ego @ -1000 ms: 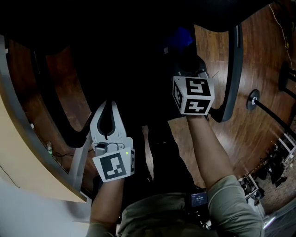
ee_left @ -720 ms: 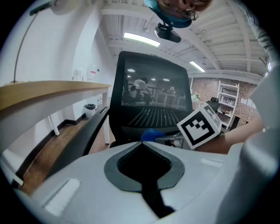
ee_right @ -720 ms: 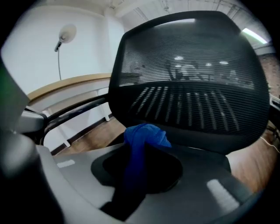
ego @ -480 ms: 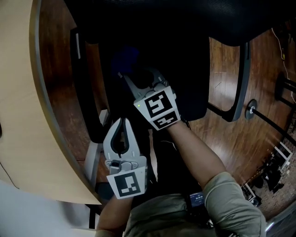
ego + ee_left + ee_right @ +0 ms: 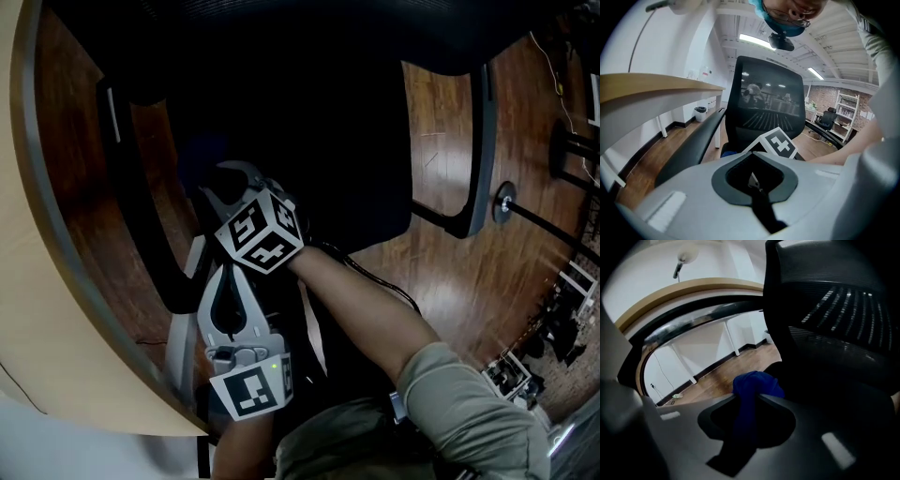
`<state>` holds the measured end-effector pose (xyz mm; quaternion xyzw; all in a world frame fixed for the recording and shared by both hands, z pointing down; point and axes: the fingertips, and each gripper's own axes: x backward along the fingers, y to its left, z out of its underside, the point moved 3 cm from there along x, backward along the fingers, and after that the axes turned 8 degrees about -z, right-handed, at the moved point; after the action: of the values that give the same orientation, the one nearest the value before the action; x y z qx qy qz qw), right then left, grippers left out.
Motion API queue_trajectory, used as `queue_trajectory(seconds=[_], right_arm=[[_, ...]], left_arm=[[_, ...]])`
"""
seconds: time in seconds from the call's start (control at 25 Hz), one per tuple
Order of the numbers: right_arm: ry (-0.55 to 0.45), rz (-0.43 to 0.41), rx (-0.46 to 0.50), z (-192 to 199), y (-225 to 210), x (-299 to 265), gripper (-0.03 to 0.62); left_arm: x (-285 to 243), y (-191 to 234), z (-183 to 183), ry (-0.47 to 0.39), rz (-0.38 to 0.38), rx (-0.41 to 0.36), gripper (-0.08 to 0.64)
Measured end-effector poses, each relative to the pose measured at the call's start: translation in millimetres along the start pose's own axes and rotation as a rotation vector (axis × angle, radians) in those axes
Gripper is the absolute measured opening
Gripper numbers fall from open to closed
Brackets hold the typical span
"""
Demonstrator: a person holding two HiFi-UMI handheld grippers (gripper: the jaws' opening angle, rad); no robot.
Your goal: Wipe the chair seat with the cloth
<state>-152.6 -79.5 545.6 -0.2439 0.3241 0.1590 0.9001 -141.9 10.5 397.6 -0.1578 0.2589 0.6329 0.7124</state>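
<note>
The black chair seat (image 5: 319,131) fills the middle of the head view, very dark. My right gripper (image 5: 210,180) lies over the seat's left part, near the left armrest (image 5: 141,220). It is shut on a blue cloth (image 5: 201,156) that bunches out past its tips onto the seat. In the right gripper view the cloth (image 5: 754,384) runs between the jaws of that gripper (image 5: 748,398). My left gripper (image 5: 230,269) hovers just behind the right one, shut and holding nothing. From the left gripper (image 5: 753,154) I see the right gripper's marker cube (image 5: 777,143) ahead.
A curved tan desk (image 5: 42,281) borders the chair on the left. The mesh chair back (image 5: 768,101) rises behind the seat. The right armrest (image 5: 478,131) stands over the wood floor (image 5: 441,262). Cables and stands lie at the far right (image 5: 553,187).
My right gripper has swept the blue cloth leftward over the seat, from its right side to beside the left armrest. The left gripper has stayed shut in much the same place.
</note>
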Motion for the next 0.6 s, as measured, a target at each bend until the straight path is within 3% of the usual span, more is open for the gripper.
queue_trajectory(seconds=[0.28,0.6], right_arm=[[0.007,0.159,-0.066,23,-55,62,0.081],[-0.011,0.381,-0.179,65,-139,161,0.081]], left_arm=[[-12,-42,-5,-0.008,0.070,-0.049,0.006],[-27,-115,-1,0.025,0.219,-0.164,0.006]])
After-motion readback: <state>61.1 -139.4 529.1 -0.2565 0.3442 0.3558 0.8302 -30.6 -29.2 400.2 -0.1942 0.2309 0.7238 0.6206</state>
